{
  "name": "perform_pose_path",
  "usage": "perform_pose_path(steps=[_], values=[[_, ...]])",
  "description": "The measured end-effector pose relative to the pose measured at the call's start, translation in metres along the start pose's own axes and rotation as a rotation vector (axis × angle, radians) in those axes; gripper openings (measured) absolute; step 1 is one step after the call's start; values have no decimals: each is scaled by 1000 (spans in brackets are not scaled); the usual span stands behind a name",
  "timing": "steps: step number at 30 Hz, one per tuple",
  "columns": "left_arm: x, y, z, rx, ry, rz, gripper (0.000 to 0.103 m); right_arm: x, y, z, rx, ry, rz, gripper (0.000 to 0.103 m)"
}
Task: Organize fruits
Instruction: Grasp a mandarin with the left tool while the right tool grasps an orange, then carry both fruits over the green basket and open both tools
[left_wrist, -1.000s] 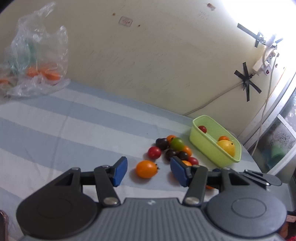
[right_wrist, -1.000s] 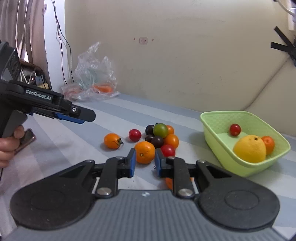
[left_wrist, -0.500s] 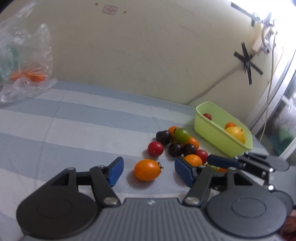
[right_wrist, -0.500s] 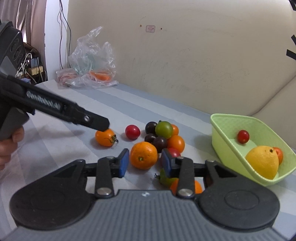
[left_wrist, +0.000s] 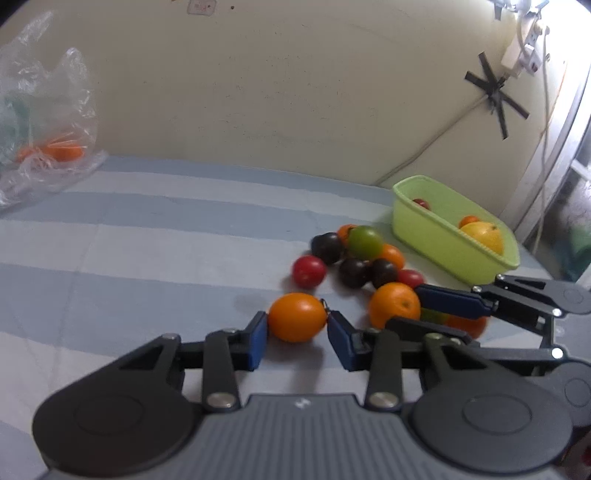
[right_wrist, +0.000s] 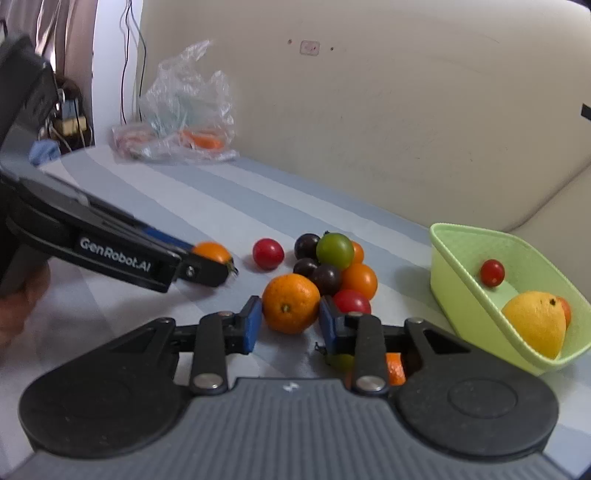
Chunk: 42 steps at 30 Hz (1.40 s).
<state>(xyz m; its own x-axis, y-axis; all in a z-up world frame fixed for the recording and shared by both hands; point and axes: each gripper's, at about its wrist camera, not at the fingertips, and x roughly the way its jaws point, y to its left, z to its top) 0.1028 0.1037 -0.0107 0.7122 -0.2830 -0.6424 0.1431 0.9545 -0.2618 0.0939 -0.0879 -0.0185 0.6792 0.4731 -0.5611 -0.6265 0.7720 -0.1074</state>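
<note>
My left gripper (left_wrist: 297, 326) is shut on an orange tomato (left_wrist: 297, 321) that rests on the striped cloth; its blue pads touch both sides. My right gripper (right_wrist: 290, 321) has its jaws around a small orange (right_wrist: 290, 302), the pads right at its sides. A cluster of red, dark, green and orange tomatoes (right_wrist: 332, 264) lies just behind. The light green basket (right_wrist: 458, 295) at the right holds a yellow-orange fruit (right_wrist: 535, 323), a red tomato (right_wrist: 492, 272) and an orange one.
A clear plastic bag (right_wrist: 184, 110) with orange items lies at the far left by the wall. A green and an orange fruit (right_wrist: 393, 369) sit under my right gripper's body. Cables and taped wires hang on the wall (left_wrist: 495, 88) at right.
My left gripper moved forward and closed on the orange tomato. My right gripper advanced, so the small orange now sits between its pads.
</note>
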Motion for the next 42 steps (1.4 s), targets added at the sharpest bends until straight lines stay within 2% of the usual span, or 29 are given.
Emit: perform_pose_path(steps=[2,3,4,8,10,14,17,18,19,21,23,26,28,31,33,36,39,42], values=[[-6,-6,4,10,-20,-12,36,-9,-2,1,3,-27,-5,32],[-8,-11,7,16,-30,-19,36,-14,-3,2,5,-42,-6,21],[-11,-15,10,18,-41,-31,36,-19,-6,2,13,-56,-7,16],[-16,-31,27,17,-71,-81,36,-35,-22,3,50,-92,-48,15],[-16,-34,32,18,-78,-72,36,-38,-29,1,73,-84,-37,18],[-19,-25,28,-22,-68,-63,36,-40,-23,-7,60,-61,39,19],[-22,-10,23,-61,-60,-51,36,-33,-9,-9,9,-44,86,30],[-23,-6,22,-74,-55,-49,36,-29,-4,-9,-3,-41,95,37],[-23,-3,22,-84,-52,-48,36,-24,-1,-8,-16,-39,97,45],[-25,-1,22,-84,-52,-42,36,-14,4,-7,-35,-34,68,49],[-26,-3,24,-70,-54,-41,36,-4,3,-6,-33,-18,46,49],[-26,-10,27,-49,-60,-61,36,4,-2,-8,-10,15,58,47],[-23,-17,31,-33,-61,-73,36,5,-1,-11,-23,29,61,38],[-13,-31,40,-12,-54,-97,36,-9,-4,-11,-9,-5,68,37],[-6,-44,50,10,-58,-124,36,-25,-14,-6,4,-64,27,37],[9,-66,68,40,-60,-184,36,-47,-44,1,37,-138,-86,38],[35,-92,86,64,-44,-252,36,-54,-80,1,107,-136,-176,38],[67,-114,99,91,-9,-283,36,-52,-110,-2,206,-117,-181,38]])
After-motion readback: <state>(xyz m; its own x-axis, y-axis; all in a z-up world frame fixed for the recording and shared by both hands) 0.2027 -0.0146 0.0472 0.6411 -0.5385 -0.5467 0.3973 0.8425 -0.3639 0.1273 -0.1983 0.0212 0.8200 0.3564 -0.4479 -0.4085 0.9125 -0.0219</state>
